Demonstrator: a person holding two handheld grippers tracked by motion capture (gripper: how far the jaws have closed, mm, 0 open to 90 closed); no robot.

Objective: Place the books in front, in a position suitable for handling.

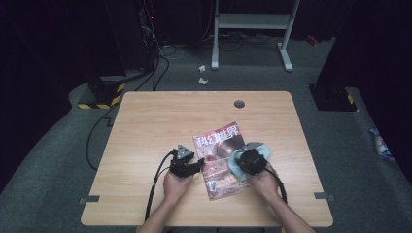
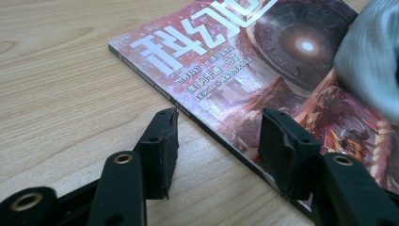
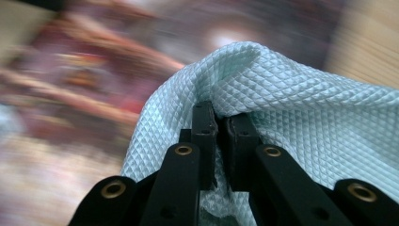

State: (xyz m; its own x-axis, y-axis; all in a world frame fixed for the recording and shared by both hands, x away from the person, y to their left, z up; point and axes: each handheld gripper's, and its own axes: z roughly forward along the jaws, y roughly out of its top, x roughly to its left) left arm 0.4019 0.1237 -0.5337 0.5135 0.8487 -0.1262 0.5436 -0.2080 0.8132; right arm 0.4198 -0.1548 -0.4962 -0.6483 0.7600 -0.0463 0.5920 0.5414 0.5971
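Magazine [image 1: 221,160], its red cover facing up, lay slightly askew near the middle of the wooden table [image 1: 145,121], towards the person's side. On its right half rested a pale blue waffle-weave cloth [image 3: 301,108], a fold of it pinched between the closed jaws of the right gripper [image 3: 220,123]. The left gripper [image 2: 219,136] sat low at the magazine's left edge, jaws spread apart and holding nothing, one over bare wood and the other over the cover.
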